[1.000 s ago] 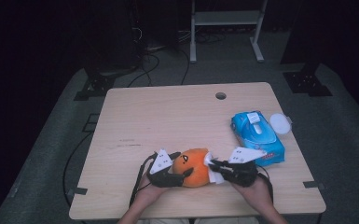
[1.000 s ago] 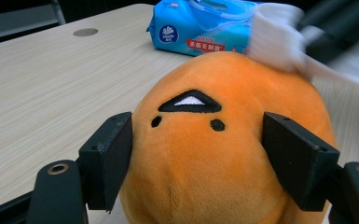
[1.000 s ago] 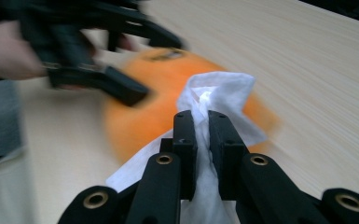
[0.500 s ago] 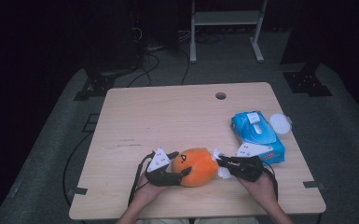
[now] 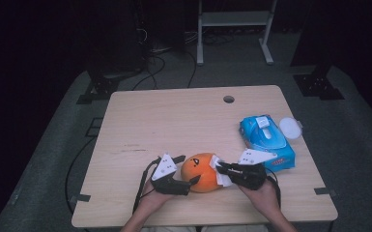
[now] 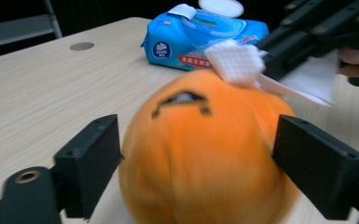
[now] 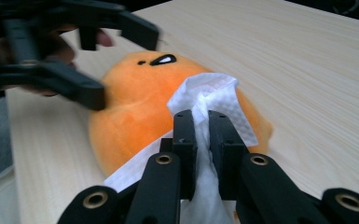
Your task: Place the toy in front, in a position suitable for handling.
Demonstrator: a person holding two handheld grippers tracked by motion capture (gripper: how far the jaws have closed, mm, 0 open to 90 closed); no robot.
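Observation:
An orange plush toy (image 5: 200, 171) with a small face lies on the wooden table (image 5: 174, 121) near its front edge. My left gripper (image 5: 187, 169) reaches around the plush (image 6: 205, 154) from the left. Its jaws have just been opening and stand wide, one at each side of the toy, with the far jaw clear of it. My right gripper (image 7: 202, 121) is shut on a folded white wipe (image 7: 210, 93). It holds that wipe (image 5: 220, 166) against the toy's right side.
A blue pack of wet wipes (image 5: 265, 140) lies at the right of the table, its flap up, with a round white lid (image 5: 290, 128) beside it. A cable hole (image 5: 228, 99) sits near the far edge. Dark floor, cables and stand legs surround the table.
The left gripper's jaws have spread wider around the plush. The right gripper has kept the wipe on the toy, shifting only slightly.

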